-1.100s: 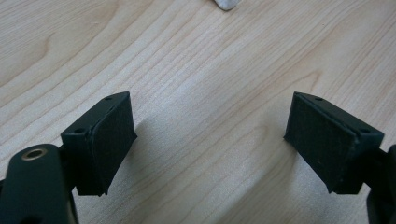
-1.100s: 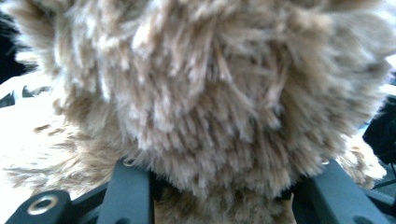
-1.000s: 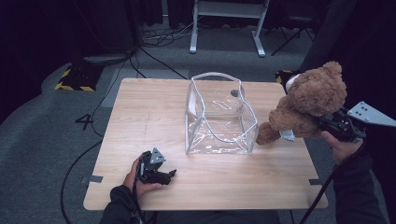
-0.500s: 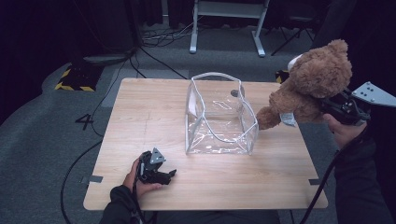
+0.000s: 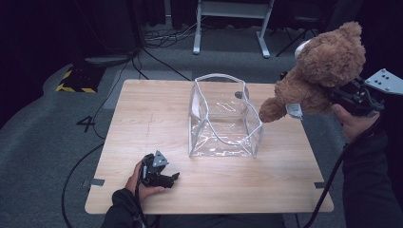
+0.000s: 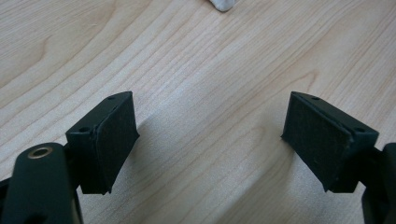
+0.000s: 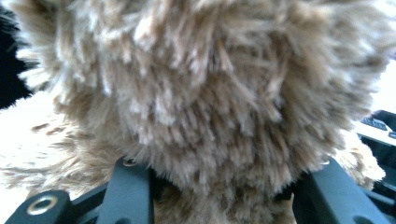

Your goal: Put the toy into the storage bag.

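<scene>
1. The teddy bear (image 5: 323, 66) is up — higher than a second ago and clear of the table (image 5: 142, 118), hanging in the air just right of the clear plastic bag (image 5: 223, 118), while the left gripper (image 5: 164, 179) has not stirred from the table's near edge.
2. The step looks like carrying the bear into the bag's open top. To do it well, I'd say lift until the dangling foot clears the soft rim, travel left until the bear is centred over the opening, then lower straight — a brushed wall could tip the bag.
3. The right gripper (image 5: 340, 97) pinches the bear at its back; in the right gripper view fur bulges between the jaws.
4. The left gripper's jaws are spread, holding nothing.
</scene>
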